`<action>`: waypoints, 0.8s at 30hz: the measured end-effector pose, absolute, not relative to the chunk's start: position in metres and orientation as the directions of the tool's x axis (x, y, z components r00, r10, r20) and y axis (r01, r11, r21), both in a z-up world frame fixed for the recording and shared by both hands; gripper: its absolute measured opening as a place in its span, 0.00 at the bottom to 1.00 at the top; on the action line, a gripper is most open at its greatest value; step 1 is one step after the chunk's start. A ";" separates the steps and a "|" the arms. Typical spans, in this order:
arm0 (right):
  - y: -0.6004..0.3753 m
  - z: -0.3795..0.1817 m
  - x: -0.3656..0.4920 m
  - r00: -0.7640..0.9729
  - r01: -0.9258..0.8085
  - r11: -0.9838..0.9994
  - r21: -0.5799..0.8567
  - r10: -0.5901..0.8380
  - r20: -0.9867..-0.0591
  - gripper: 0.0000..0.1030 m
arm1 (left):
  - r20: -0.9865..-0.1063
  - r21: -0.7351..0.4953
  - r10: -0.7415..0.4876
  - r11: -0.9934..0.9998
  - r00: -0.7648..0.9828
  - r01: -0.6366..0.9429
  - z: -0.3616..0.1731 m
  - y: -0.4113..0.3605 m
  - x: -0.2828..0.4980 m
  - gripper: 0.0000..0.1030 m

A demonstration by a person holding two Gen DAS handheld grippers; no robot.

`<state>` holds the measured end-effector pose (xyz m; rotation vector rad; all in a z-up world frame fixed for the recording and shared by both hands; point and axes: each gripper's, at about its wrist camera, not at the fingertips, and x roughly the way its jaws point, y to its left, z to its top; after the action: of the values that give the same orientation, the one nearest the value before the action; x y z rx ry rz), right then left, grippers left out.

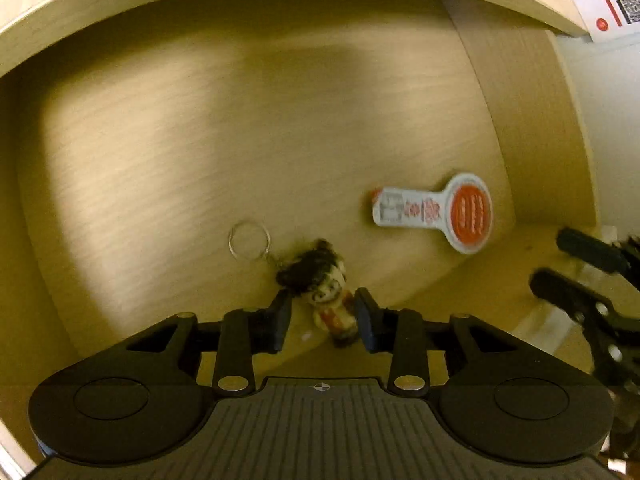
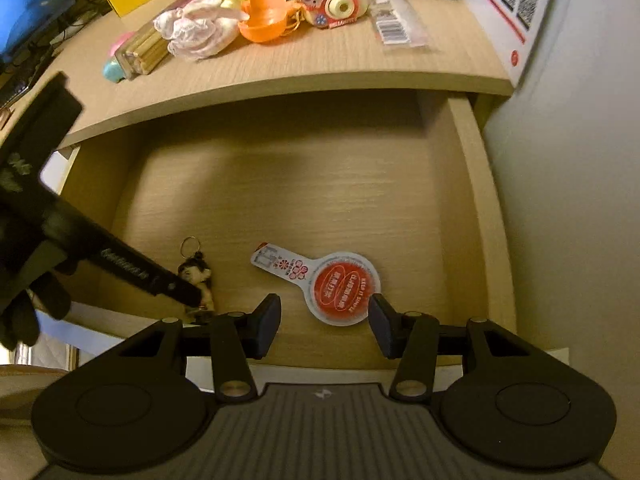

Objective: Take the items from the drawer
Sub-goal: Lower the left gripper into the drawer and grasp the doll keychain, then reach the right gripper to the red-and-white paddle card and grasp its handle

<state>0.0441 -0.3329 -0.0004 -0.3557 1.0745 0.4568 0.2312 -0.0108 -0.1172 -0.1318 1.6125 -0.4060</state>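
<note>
A small doll keychain (image 1: 320,280) with dark hair and a metal ring (image 1: 249,240) lies on the floor of the open wooden drawer (image 1: 200,140). My left gripper (image 1: 323,320) points down over it, open, with the doll's body between the fingers and nearer the right pad. A white paddle-shaped tag (image 2: 320,282) with a red round end lies to the right of the doll (image 2: 196,272). My right gripper (image 2: 324,322) hangs open just above the tag's round end, not touching it. The tag (image 1: 434,212) also shows in the left wrist view.
The drawer's side wall (image 2: 476,200) stands close on the right. Above it, the desktop (image 2: 320,64) carries an orange bowl (image 2: 264,20), a pink toy camera (image 2: 332,0), a bundled cloth (image 2: 196,32), a clear packet (image 2: 396,26) and a white box (image 2: 516,4).
</note>
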 end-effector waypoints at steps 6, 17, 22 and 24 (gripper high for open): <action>-0.338 0.005 0.036 0.394 -0.547 0.835 -0.051 0.203 -0.896 0.47 | -0.959 -0.282 -0.276 0.932 -0.057 0.226 -0.123 -0.027 0.233 0.36; -0.327 0.013 0.075 0.397 -0.557 0.828 -0.066 0.196 -0.897 0.54 | -0.977 -0.200 -0.214 0.880 -0.016 0.430 -0.116 -0.051 0.220 0.35; -0.308 0.001 0.085 0.350 -0.606 0.793 -0.066 0.192 -0.917 0.56 | -0.970 -0.187 -0.234 0.886 0.061 0.424 -0.104 -0.029 0.220 0.35; -0.296 -0.008 0.087 0.324 -0.637 0.767 -0.079 0.173 -0.930 0.56 | -0.970 -0.149 -0.213 0.901 0.117 0.408 -0.098 -0.015 0.222 0.34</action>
<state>0.0871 -0.2959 -0.0081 -0.4807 1.1236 0.5586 0.2220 -0.0152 -0.0978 0.1691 1.3816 -0.4579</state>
